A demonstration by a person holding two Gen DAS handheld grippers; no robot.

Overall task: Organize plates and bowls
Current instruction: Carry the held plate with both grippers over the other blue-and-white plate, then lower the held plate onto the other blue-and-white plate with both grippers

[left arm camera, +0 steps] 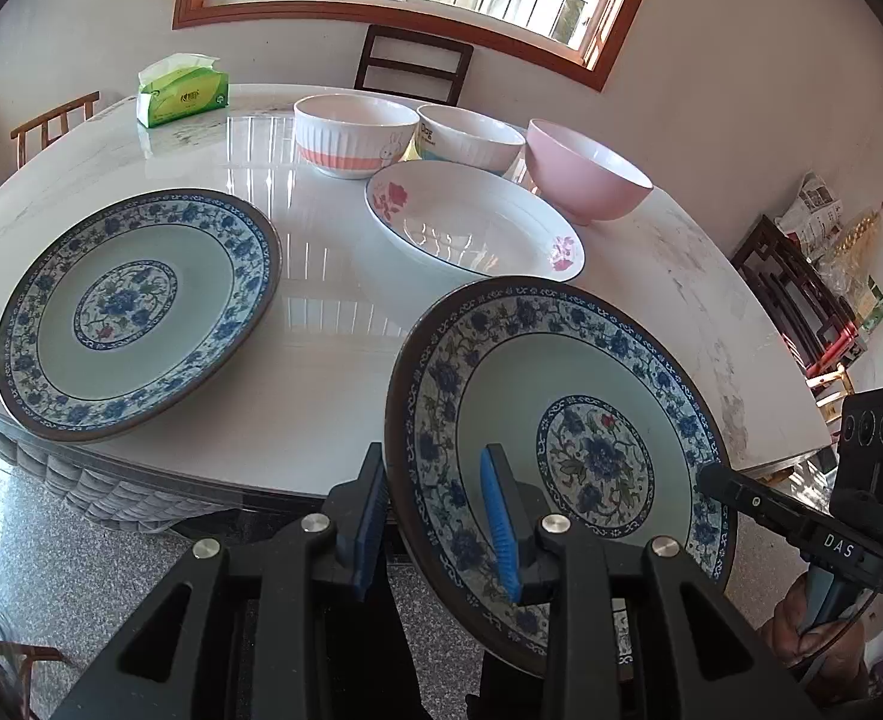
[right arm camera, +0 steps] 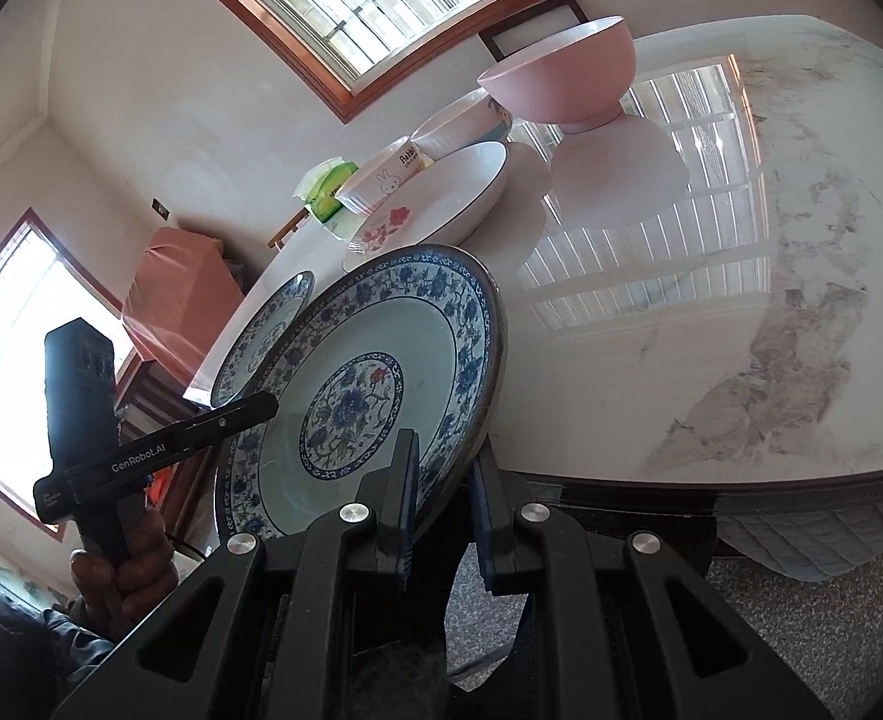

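Note:
A blue-and-white floral plate (left arm camera: 567,420) is held tilted in the air off the table's near edge, gripped from both sides. My left gripper (left arm camera: 435,516) is shut on its left rim. My right gripper (right arm camera: 444,498) is shut on its right rim; the plate also shows in the right wrist view (right arm camera: 375,384). A matching blue-and-white plate (left arm camera: 135,312) lies flat on the table at the left. A white dish with pink flowers (left arm camera: 471,222) sits in the middle. Behind it stand a rabbit bowl (left arm camera: 354,135), a white printed bowl (left arm camera: 471,138) and a pink bowl (left arm camera: 585,171).
The table is white marble (left arm camera: 321,372) with a glossy top and a quilted edge trim. A green tissue box (left arm camera: 183,93) stands at the far left. Wooden chairs (left arm camera: 414,63) stand around the table. A dark wooden shelf (left arm camera: 801,300) with clutter is at the right.

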